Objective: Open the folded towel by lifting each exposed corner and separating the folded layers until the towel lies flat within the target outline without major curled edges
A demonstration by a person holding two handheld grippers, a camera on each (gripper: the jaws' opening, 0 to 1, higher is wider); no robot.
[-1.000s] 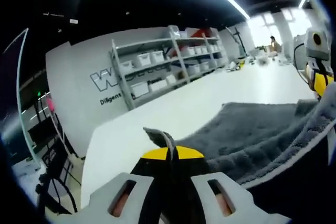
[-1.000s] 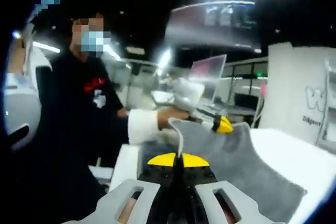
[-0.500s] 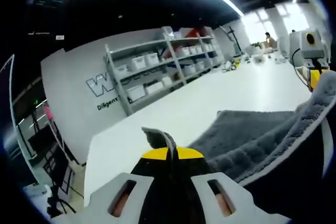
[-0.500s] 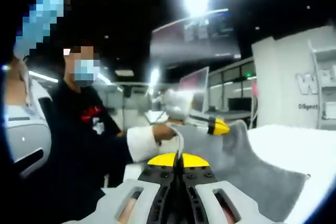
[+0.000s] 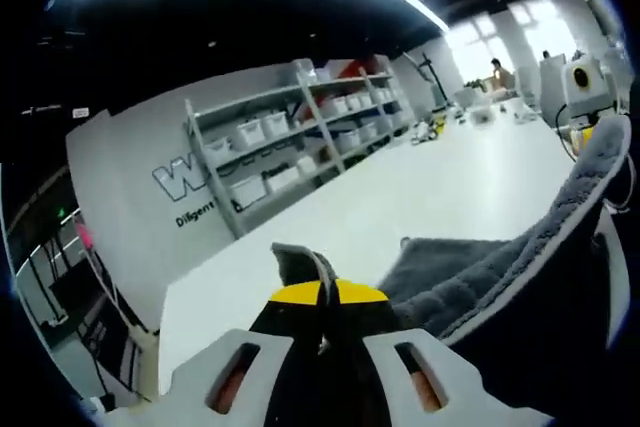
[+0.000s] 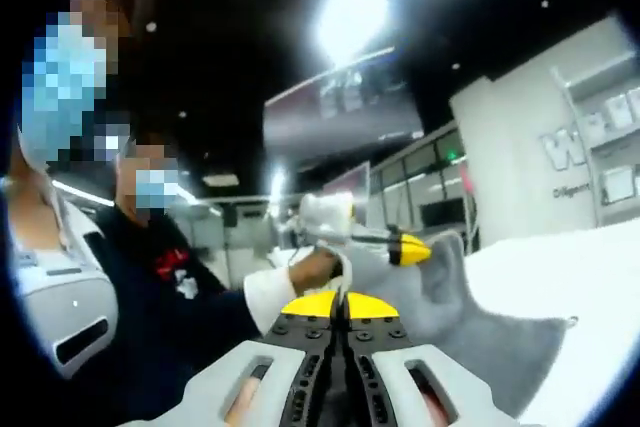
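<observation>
Both grippers pinch towel corners: left gripper point(image 5: 320, 292) jaws pressed on a corner at 6 o'clock, right gripper point(image 6: 343, 299) likewise. Grey towel point(image 5: 470, 282) hangs lifted, far end trailing on the white table point(image 5: 400, 197). Unfolding looks mostly done; laying flat remains.

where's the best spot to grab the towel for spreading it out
By its corners, along the white-piped hem. The left gripper pinches one corner of the towel; the right gripper pinches another. It hangs stretched between them, so the hem takes the pull evenly. Approach from outside, jaws across the edge.
</observation>
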